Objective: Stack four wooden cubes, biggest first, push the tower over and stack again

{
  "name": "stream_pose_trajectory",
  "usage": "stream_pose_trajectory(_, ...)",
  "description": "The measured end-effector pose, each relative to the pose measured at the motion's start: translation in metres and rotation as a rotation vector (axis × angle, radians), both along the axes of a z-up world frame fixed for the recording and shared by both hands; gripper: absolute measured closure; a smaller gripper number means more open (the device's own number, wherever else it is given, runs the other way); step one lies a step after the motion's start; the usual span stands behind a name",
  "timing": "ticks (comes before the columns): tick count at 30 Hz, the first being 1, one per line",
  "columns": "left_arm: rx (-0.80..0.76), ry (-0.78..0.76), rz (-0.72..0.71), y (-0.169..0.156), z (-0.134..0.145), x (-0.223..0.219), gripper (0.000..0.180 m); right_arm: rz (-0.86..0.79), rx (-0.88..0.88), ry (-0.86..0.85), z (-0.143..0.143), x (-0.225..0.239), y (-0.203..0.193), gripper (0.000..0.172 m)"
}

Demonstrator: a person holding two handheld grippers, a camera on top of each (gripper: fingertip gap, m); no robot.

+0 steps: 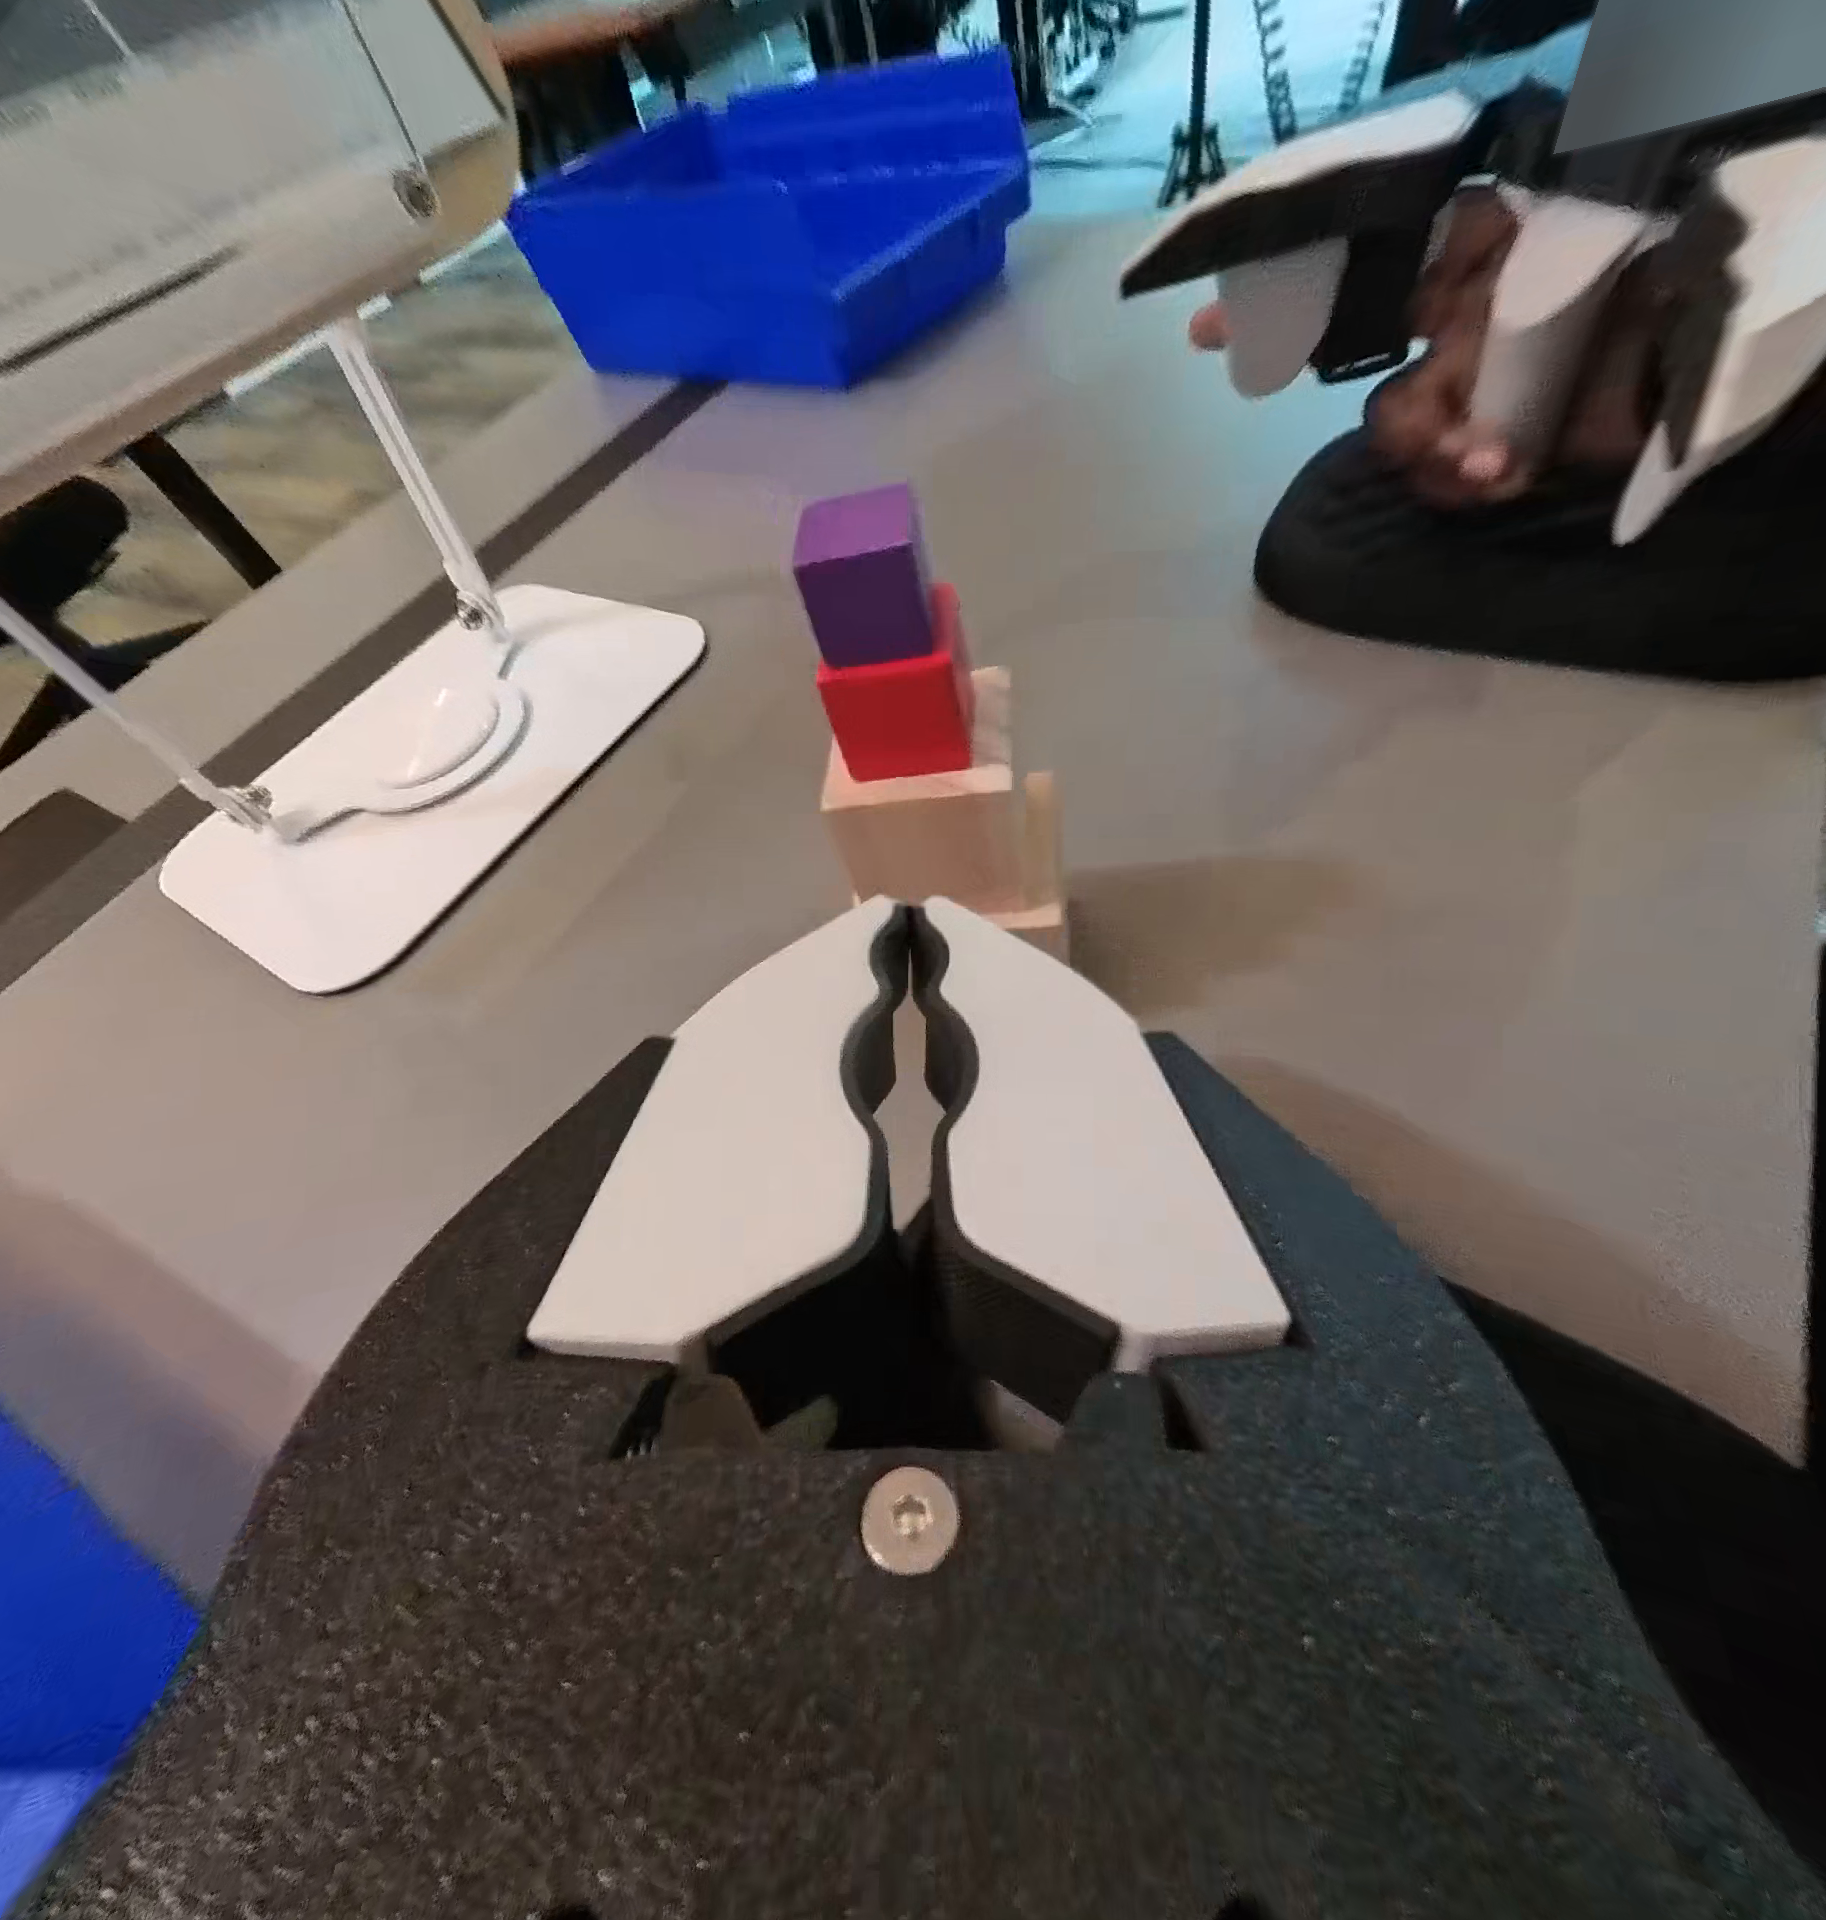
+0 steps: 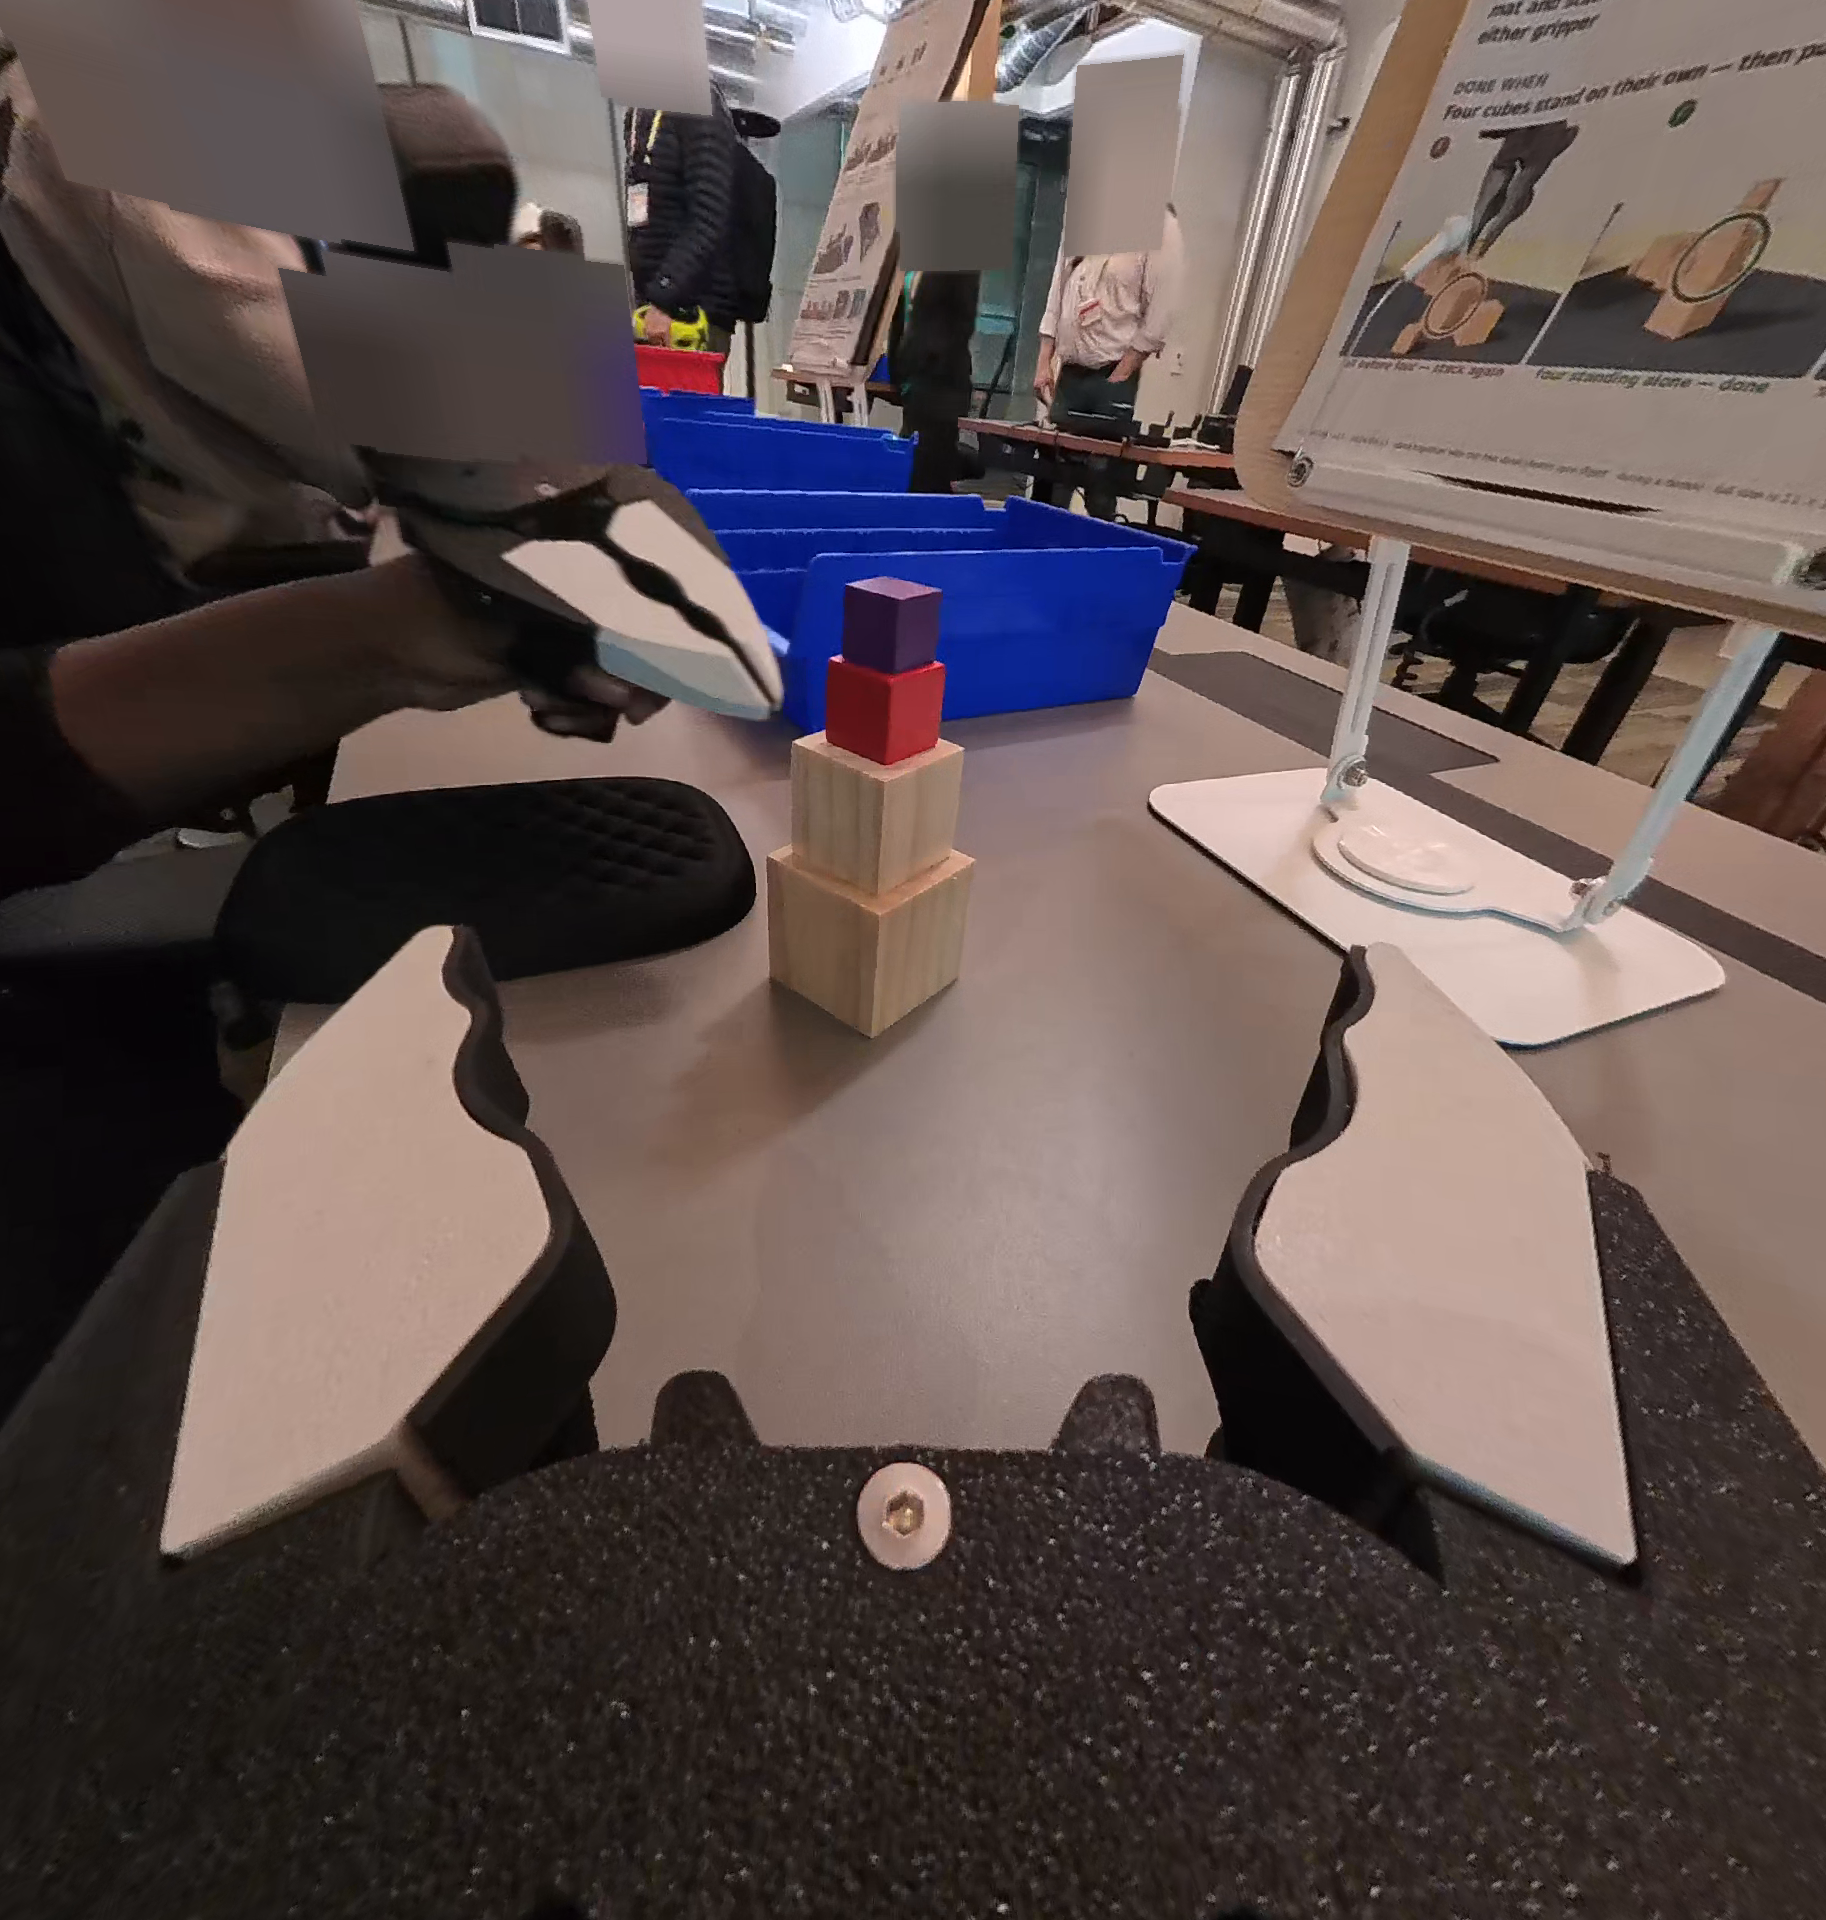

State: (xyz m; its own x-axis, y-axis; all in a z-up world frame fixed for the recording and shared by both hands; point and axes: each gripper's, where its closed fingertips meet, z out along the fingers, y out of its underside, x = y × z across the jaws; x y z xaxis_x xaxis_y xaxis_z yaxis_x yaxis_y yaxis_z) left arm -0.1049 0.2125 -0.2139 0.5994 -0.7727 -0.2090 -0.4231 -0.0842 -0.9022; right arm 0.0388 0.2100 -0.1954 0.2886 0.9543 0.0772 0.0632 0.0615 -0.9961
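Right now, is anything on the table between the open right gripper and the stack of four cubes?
Nothing visible. The right gripper stands open, and bare grey table runs from its fingers to the cube stack. The black pad and white stand base lie off to either side.

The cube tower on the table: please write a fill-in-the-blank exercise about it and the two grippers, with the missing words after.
1. The cube at the very top of the tower is ____ in colour.
2. Directly under it sits the red cube, which rests on a cube made of ____.
3. The jaws of the left gripper are ____, with nothing between them.
4. The jaws of the right gripper stand wide ____, well short of the tower.

Missing words: purple; wood; shut; open
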Motion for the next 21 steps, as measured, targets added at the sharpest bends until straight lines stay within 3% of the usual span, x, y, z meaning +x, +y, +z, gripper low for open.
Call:
stream_pose_trajectory(6, -0.049, 0.080, -0.034, 0.025, -0.018, 0.011, 0.180, -0.004, 0.010, -0.001, 0.000, 0.000, 0.000, 0.028)
stream_pose_trajectory(21, -0.020, 0.065, -0.083, 0.032, -0.004, 0.032, 0.180, -0.008, 0.021, -0.005, 0.000, 0.000, 0.000, 0.032)
